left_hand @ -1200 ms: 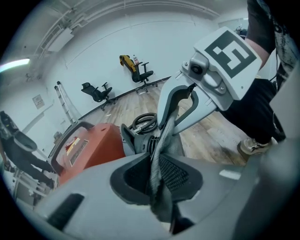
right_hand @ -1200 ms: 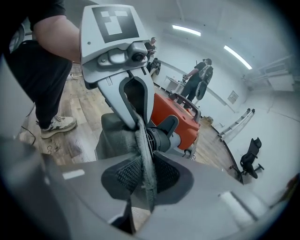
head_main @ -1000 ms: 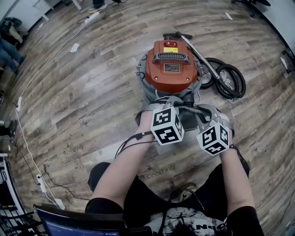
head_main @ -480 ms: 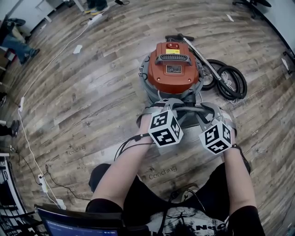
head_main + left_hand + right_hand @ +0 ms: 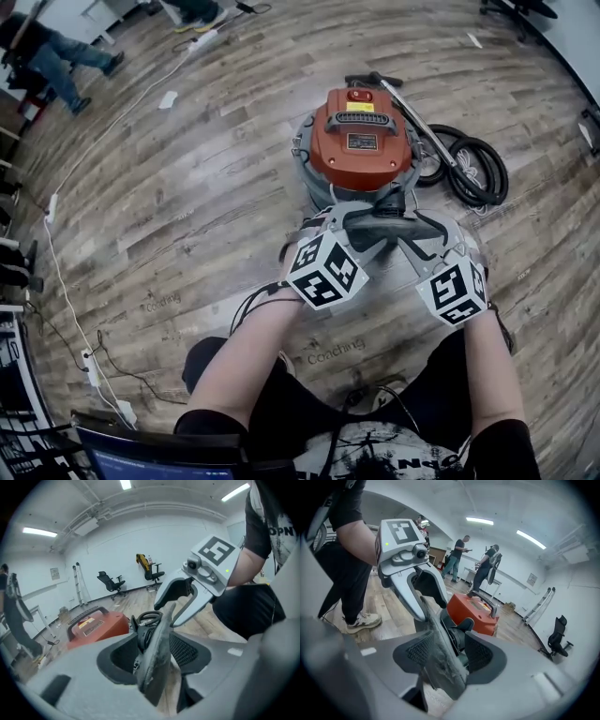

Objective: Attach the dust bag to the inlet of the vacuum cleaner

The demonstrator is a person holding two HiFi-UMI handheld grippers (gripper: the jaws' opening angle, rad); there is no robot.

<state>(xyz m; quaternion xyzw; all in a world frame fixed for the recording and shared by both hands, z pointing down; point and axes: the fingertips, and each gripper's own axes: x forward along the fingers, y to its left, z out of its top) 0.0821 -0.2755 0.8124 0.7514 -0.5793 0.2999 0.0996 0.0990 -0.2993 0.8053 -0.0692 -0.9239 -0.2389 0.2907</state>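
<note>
The vacuum cleaner [image 5: 361,141] has an orange top on a grey drum and stands on the wood floor. The grey dust bag [image 5: 386,225] sits at its near side by the black inlet ring [image 5: 149,619]. My left gripper [image 5: 349,228] and right gripper [image 5: 424,234] flank the bag from either side. Both pairs of jaws have just been opening and stand wide. In the left gripper view the bag's edge [image 5: 159,639] rises in the gap of the left gripper [image 5: 154,667] without being pinched. The right gripper view shows the same for the right gripper [image 5: 450,656] and the bag [image 5: 440,660].
A coiled black hose and wand [image 5: 469,164] lie right of the vacuum. A white cable [image 5: 47,253] runs down the floor at left. One person [image 5: 56,52] walks at the far top left, and others [image 5: 459,550] stand behind. A laptop [image 5: 159,459] sits by my knees.
Both grippers lifted and drew slightly back toward me while their jaws spread apart, letting go of the bag. A person has walked into view at the top left.
</note>
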